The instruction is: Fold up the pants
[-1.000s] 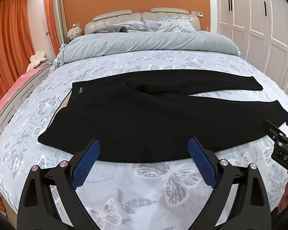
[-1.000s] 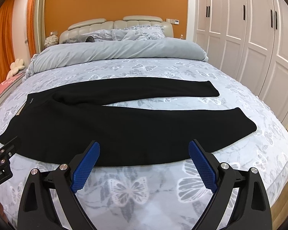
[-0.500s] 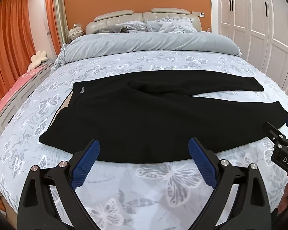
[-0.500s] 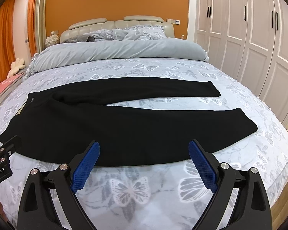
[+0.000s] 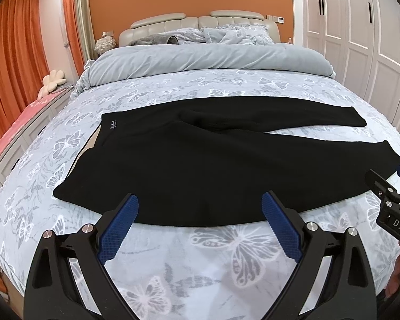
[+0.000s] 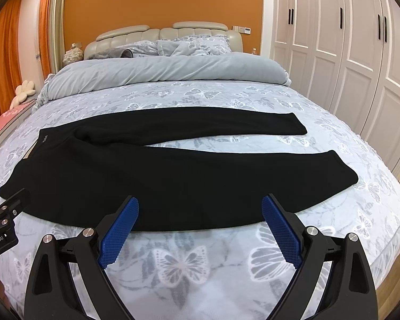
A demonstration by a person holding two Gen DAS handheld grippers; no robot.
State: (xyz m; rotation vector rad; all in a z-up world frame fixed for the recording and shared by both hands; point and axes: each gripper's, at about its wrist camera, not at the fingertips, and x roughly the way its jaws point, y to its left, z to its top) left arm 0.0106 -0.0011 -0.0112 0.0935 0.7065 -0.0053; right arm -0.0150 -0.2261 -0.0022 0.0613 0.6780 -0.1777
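Observation:
Black pants (image 5: 200,160) lie flat across the bed, waistband at the left, two legs spread apart toward the right; they also show in the right wrist view (image 6: 173,170). My left gripper (image 5: 200,205) is open and empty, hovering just above the near edge of the pants by the hip. My right gripper (image 6: 200,205) is open and empty over the near edge of the front leg. The right gripper's tip also shows in the left wrist view (image 5: 392,200) at the right edge, and the left gripper's tip in the right wrist view (image 6: 2,213).
The bed (image 5: 226,245) has a grey butterfly-print cover, with a rolled grey duvet (image 5: 205,58) and pillows at the head. White wardrobe doors (image 6: 346,53) stand at the right. Orange curtains (image 5: 10,61) and a low cabinet are at the left.
Both grippers have drifted slightly, so the view rose a little. The pants have not moved and both grippers stay open.

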